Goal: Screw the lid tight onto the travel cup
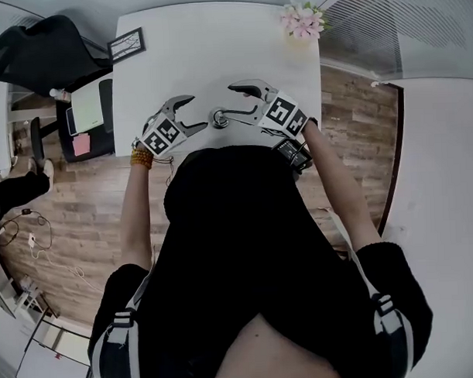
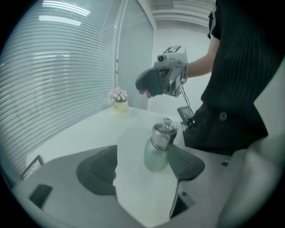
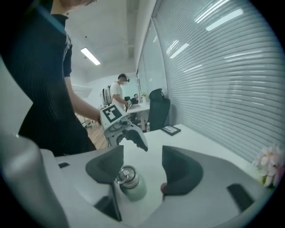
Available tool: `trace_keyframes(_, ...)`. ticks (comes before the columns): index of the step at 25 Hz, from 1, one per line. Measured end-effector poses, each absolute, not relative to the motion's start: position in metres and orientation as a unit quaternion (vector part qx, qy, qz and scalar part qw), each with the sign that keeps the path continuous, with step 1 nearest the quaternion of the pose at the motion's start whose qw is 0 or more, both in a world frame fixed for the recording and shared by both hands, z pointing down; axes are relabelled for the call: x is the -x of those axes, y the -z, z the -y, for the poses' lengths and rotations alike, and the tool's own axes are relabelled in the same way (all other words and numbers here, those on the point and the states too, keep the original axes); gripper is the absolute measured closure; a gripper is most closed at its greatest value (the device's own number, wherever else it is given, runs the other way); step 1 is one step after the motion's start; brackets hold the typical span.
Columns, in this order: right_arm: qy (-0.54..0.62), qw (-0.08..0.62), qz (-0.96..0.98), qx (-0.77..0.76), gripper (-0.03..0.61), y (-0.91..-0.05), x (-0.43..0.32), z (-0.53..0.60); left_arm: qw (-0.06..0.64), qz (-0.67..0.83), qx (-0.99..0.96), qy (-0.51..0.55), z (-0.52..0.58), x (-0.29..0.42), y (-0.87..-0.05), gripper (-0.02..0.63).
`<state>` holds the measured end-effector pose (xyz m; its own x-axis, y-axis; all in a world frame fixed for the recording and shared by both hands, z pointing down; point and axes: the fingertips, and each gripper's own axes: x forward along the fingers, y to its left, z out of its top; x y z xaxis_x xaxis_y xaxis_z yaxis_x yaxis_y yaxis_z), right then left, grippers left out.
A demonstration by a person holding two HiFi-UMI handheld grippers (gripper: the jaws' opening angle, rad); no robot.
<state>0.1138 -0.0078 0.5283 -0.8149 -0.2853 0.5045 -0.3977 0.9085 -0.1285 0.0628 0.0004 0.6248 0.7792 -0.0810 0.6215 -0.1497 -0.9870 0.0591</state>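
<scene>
Lidded travel cup on white table — left gripper, right gripper flanking, fingers spread, empty

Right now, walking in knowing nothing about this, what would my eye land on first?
A small pale travel cup with a metal lid stands on the white table, close to the person's body. The left gripper and right gripper flank it, jaws apart, neither gripping it. Pink flowers sit at the table's far corner.
</scene>
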Motion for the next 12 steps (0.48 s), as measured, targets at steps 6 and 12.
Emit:
trace_keyframes(6,-0.09,0.118,0.925,-0.349,0.36,-0.473,-0.128,0.065,0.08,0.254,-0.956,-0.124,0.068,-0.065,-0.521,0.343)
trace_keyframes(12,-0.062,0.088,0.876,-0.471,0.437,-0.457,-0.144,0.093,0.069,0.417,-0.906,-0.036,0.108,-0.057,-0.482,0.482)
